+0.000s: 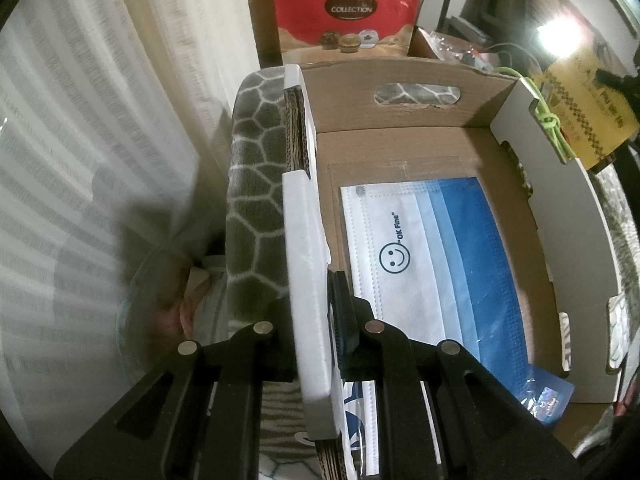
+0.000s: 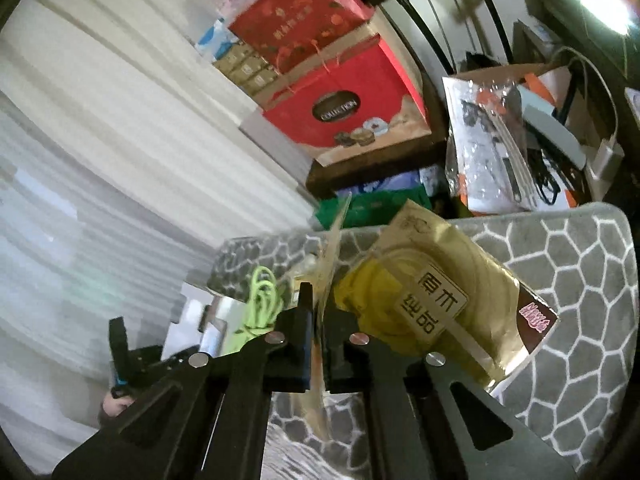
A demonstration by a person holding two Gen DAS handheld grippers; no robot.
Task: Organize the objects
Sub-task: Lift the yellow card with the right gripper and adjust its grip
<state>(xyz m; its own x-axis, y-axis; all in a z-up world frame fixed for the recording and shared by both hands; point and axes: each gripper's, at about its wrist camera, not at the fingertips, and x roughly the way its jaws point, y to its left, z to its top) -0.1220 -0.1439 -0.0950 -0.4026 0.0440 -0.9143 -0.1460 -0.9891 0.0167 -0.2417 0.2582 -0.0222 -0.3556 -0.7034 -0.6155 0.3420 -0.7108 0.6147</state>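
My left gripper (image 1: pixel 318 300) is shut on the left wall (image 1: pixel 306 264) of an open cardboard box (image 1: pixel 400 144). A pack of blue and white face masks (image 1: pixel 432 264) lies flat on the box floor. A lime green cord (image 1: pixel 550 120) hangs over the box's right wall. My right gripper (image 2: pixel 318 320) is shut on the edge of a gold packet (image 2: pixel 432 304) with a printed label, held above the patterned cloth. The green cord (image 2: pixel 260 300) also shows in the right wrist view, just left of the packet.
The box sits on a grey cloth with a white honeycomb pattern (image 1: pixel 256 184) (image 2: pixel 576 292). White curtains (image 1: pixel 80 140) hang on the left. A red gift bag (image 1: pixel 344 16) and cluttered boxes (image 2: pixel 520 140) stand behind. A glass bowl (image 1: pixel 160 312) sits low left.
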